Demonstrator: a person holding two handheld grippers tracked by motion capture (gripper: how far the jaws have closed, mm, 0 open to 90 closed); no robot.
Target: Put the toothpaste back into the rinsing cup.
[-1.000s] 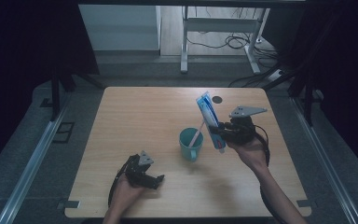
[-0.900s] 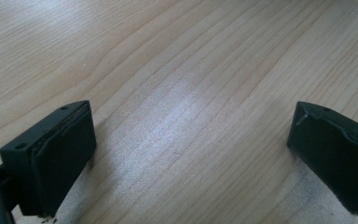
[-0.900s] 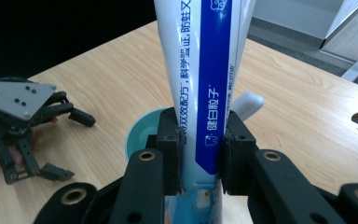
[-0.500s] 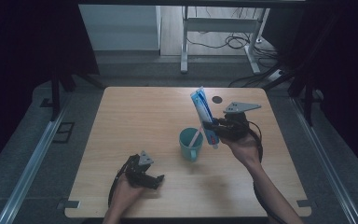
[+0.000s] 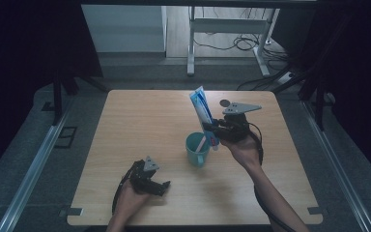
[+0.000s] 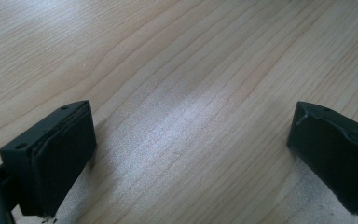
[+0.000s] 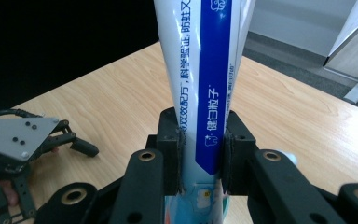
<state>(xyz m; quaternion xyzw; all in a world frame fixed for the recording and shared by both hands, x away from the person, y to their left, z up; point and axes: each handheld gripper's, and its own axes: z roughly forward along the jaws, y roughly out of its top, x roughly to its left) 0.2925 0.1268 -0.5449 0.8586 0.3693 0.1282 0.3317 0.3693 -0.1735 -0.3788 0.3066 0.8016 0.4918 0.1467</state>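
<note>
My right gripper (image 5: 216, 126) is shut on a blue and white toothpaste tube (image 5: 202, 109), which stands tilted above a teal mug (image 5: 196, 149) near the table's middle. In the right gripper view both pads press the toothpaste tube (image 7: 204, 88) from either side. A pale stick-like item (image 5: 201, 143) leans inside the mug. My left gripper (image 5: 161, 188) rests low at the table's front left, held in a hand. In the left gripper view its fingers (image 6: 56, 154) stand wide apart over bare wood with nothing between them.
The wooden table (image 5: 140, 121) ends at a dark floor on all sides. A small dark round mark (image 5: 224, 102) sits near the far edge. A white desk frame (image 5: 232, 26) and cables lie beyond the table. The left gripper (image 7: 23, 140) appears at the left of the right gripper view.
My right gripper has carried the toothpaste tube a little to the left and up, nearer over the mug. The left gripper has stayed put.
</note>
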